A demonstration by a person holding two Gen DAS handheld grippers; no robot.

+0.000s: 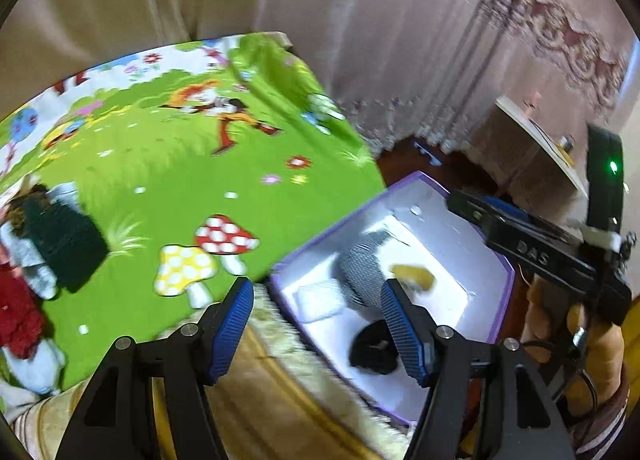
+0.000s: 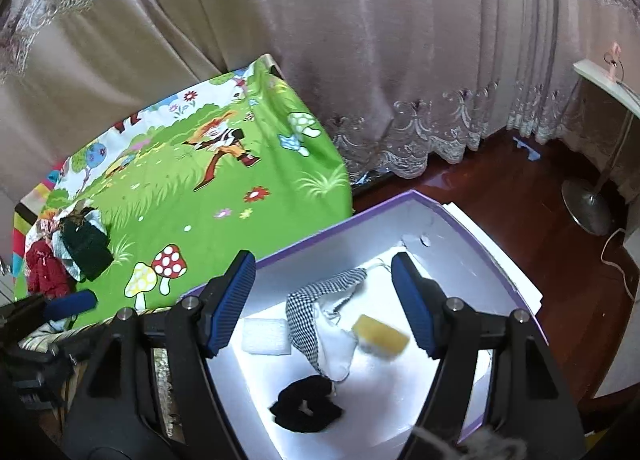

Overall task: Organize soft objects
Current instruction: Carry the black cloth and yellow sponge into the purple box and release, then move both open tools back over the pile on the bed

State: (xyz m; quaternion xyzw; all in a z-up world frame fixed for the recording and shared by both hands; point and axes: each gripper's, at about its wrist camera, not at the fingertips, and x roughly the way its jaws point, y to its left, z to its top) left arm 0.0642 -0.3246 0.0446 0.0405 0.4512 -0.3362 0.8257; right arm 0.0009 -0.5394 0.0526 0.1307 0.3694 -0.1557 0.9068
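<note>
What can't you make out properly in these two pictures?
- Pile of clothes: left wrist view, blurred and cut by the left edge.
- Yellow sponge: right wrist view, motion-blurred.
- Box: near corner hidden behind the right gripper.
</note>
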